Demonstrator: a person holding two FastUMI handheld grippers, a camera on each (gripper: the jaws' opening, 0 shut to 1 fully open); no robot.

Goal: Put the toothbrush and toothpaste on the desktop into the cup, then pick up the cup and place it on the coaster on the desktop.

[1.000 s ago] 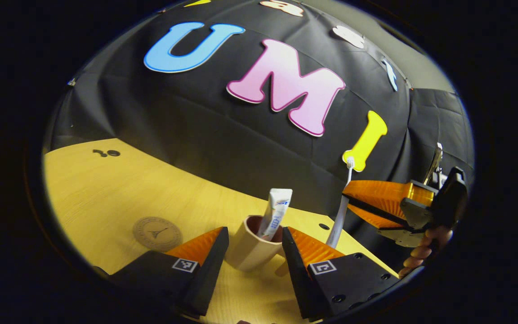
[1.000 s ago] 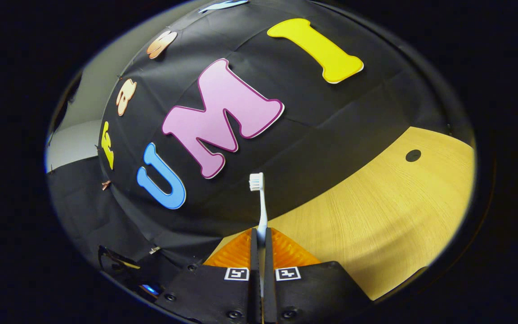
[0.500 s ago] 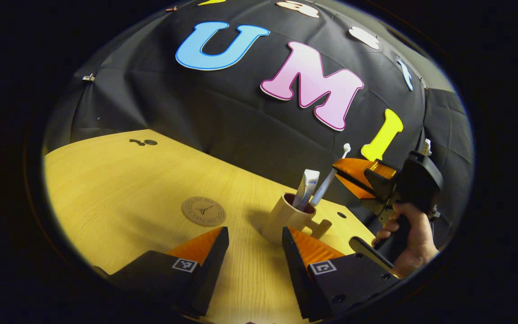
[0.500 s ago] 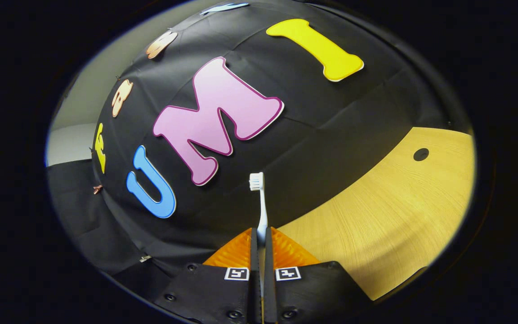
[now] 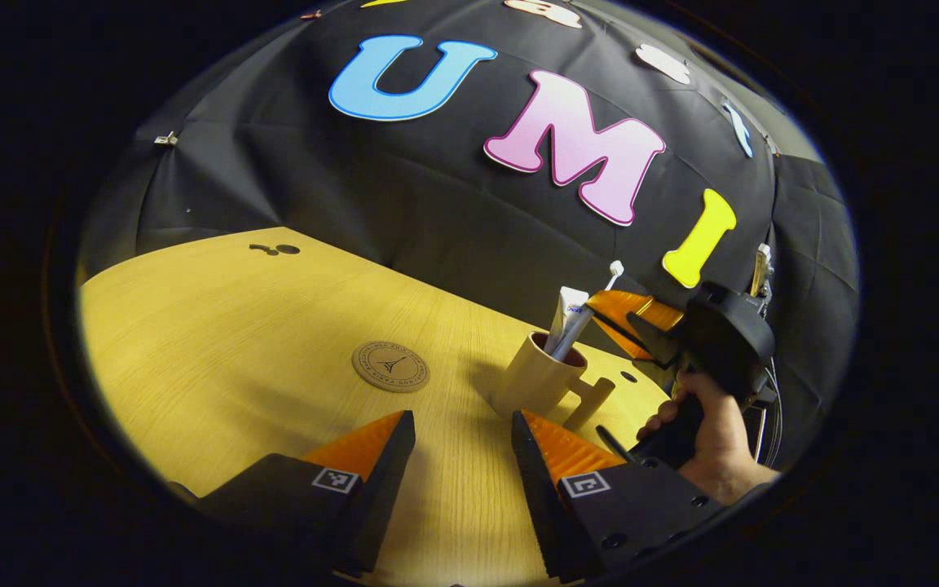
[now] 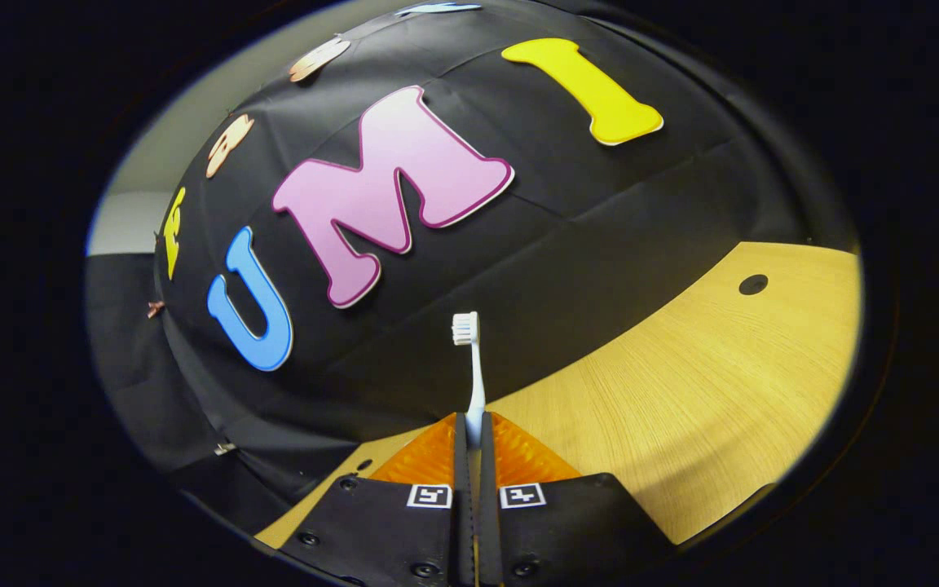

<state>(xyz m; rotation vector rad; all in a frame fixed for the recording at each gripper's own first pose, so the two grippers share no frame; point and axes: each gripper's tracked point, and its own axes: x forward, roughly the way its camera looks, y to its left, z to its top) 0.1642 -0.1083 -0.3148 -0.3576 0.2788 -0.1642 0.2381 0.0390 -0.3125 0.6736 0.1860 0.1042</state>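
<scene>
My right tongs grip the toothbrush, its handle in the cup beside the toothpaste; my left tongs stand open, empty, above the tabletop.

Dim booth, warm light from above — desk bright, soft glare at near edge. Soft shadows beside cup and under fingers. Strong fisheye bending at rims — edges darkened. Focus mostly sharp.
</scene>
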